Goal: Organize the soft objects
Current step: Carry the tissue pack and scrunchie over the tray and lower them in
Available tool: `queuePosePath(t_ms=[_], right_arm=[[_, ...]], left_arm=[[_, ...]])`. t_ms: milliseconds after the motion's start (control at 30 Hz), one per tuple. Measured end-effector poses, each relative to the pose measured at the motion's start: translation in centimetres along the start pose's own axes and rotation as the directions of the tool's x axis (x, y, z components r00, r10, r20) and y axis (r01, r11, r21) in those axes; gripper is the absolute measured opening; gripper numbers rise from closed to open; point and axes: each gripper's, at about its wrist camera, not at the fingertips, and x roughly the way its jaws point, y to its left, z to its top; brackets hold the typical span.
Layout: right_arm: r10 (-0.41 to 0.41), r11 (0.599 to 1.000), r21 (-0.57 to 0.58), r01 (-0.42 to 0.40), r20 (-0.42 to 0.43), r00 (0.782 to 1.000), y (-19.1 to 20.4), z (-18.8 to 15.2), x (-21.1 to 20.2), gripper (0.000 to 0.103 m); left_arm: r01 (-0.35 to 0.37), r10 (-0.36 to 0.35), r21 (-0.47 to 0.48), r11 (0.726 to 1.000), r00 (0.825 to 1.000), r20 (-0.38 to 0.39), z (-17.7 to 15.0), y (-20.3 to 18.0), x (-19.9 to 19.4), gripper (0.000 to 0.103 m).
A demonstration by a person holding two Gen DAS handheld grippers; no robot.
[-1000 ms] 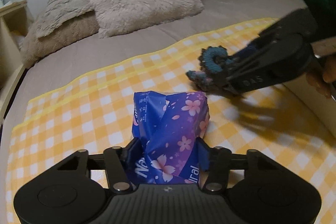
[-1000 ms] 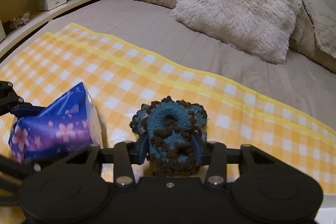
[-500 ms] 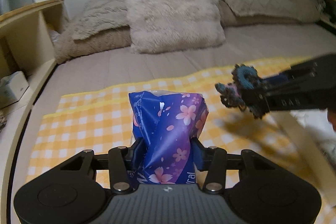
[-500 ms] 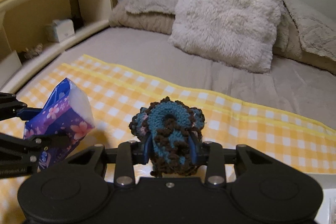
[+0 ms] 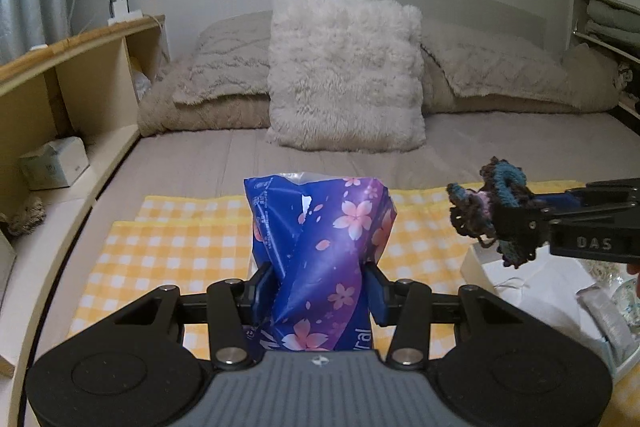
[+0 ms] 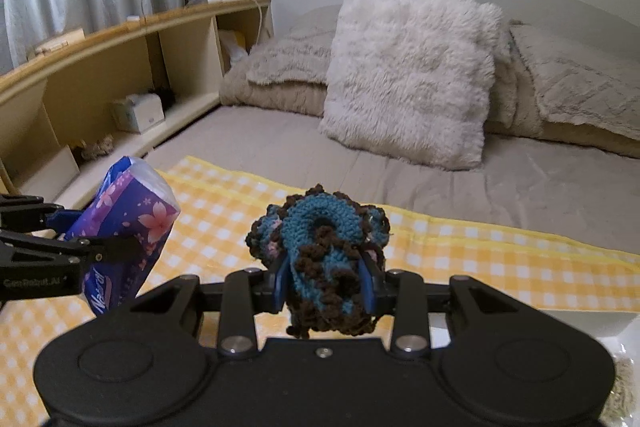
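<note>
Both grippers are loaded and up over the yellow checked cloth (image 5: 180, 247), left gripper (image 5: 320, 283) fingers pinching the floral tissue pack (image 5: 320, 227), right gripper (image 6: 325, 279) squeezing the crocheted yarn piece (image 6: 320, 239), so probably best carried level without crushing either.

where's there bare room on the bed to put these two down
Most of the yellow checked cloth is bare, from below the tissue pack to its far edge. The grey sheet between the cloth and the fluffy pillow is free too. It is crowded by the white box, under the crochet piece.
</note>
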Motion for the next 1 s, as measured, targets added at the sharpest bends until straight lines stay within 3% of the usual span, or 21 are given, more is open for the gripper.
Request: queuePosePath(t_ms=[367, 700, 1000], right_arm=[[0.004, 1.000, 0.024, -0.005, 0.020, 1.000, -2.1, -0.2, -7.3, 0.036], [-0.080, 0.995, 0.053, 0.081, -0.027, 0.996, -7.4, -1.6, -11.4, 0.036], [-0.139, 0.985, 0.093, 0.146, -0.077, 0.987, -12.5, -3.7, -12.3, 0.036]], left_arm=[[-0.006, 0.006, -0.013, 1.000, 1.000, 0.009, 0.7, -3.3, -4.0, 0.048], [0.062, -0.062, 0.001, 0.998, 0.997, -0.040, 1.8, -9.3, -3.6, 0.048], [0.158, -0.157, 0.015, 0.987, 0.986, -0.053, 3.0, -16.3, -1.1, 0.048]])
